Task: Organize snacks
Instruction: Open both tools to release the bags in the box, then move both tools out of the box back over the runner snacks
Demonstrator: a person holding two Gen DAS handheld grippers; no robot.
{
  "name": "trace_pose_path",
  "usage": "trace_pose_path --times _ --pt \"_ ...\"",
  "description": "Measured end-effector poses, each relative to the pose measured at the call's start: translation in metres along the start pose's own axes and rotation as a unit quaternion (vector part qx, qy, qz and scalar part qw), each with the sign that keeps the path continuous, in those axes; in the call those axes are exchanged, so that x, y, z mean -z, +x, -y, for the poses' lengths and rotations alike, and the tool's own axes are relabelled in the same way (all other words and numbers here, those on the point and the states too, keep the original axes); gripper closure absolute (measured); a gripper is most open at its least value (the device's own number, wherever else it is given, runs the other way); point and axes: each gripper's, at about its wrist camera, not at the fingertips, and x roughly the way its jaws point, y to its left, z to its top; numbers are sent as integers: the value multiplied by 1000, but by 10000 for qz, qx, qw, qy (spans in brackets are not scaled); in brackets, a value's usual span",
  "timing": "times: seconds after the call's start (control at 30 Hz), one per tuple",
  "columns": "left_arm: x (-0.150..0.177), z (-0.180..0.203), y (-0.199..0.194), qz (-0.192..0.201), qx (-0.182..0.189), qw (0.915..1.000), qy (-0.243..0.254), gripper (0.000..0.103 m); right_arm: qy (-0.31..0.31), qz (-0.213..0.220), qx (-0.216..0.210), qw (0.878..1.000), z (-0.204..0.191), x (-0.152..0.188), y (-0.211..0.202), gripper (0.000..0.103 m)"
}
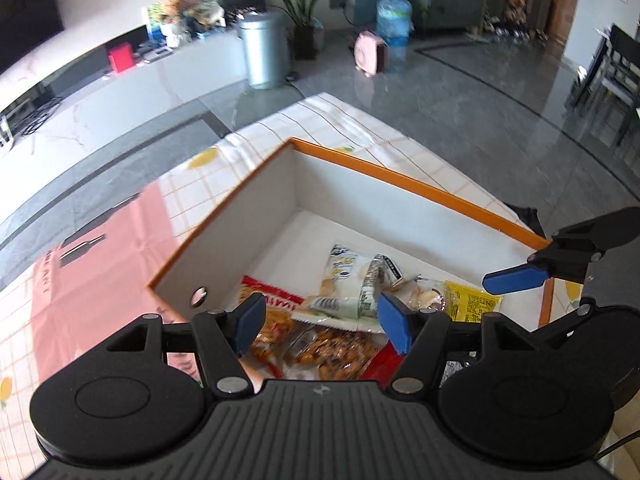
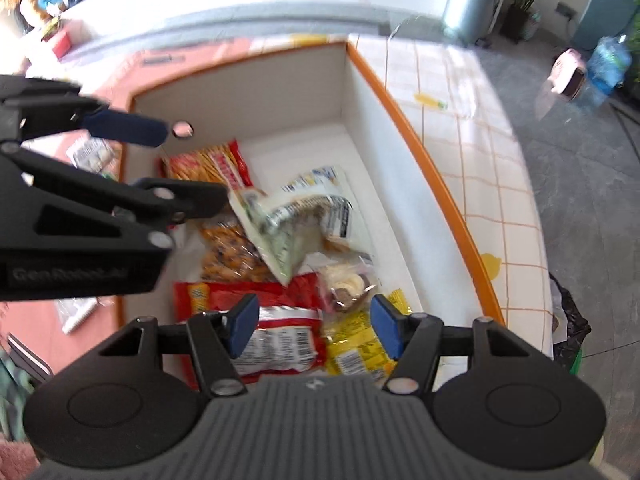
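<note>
Grey floor tiles (image 1: 460, 92) surround a table under a checked cloth (image 1: 360, 124), where an orange-rimmed box (image 1: 400, 184) holds the snack packets. Both tools hang above it, spread and empty: left gripper (image 1: 322, 322) over the orange packet (image 1: 332, 350), right gripper (image 2: 310, 326) over the red packet (image 2: 276, 336) and yellow packet (image 2: 354, 340). A pale packet (image 2: 288, 228) looks blurred mid-box; its label is unreadable

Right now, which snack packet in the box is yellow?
The yellow packet in the orange-rimmed box, just below the right claw. Beside it lies a red packet; the others are orange, clear or pale.
</note>
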Motion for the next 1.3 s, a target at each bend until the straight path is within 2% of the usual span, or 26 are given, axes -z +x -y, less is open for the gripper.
trace_pose_path --times 0.33,0.5,0.67,0.8,0.9,1.03,1.2,1.3 --pt "54 -51 -60 162 -444 9954 -836 28 261 1099 -211 9934 -69 29 -47 43" --pt "85 -84 -79 78 -602 9895 -1311 28 131 1626 -343 9860 -121 38 -57 43" --pt "112 -111 -100 299 -671 9807 -1812 28 77 1949 -253 9805 -165 47 -55 43" --pt "137 -124 -113 268 -681 9763 -2036 28 144 1854 -369 9819 -188 52 -42 43" --pt "153 -135 -112 16 -667 9753 -2106 28 192 1670 -458 9847 -201 57 -27 37" --pt "172 -149 -105 -212 -568 9708 -2321 28 34 1356 -422 9899 -216 63 -4 37" --pt "182 -153 -99 -221 -305 9660 -2559 28 -136 921 -404 9948 -222 67 24 37" --pt "179 -154 -86 -387 -202 9681 -2468 28 -358 645 -431 9963 -226 70 39 33"
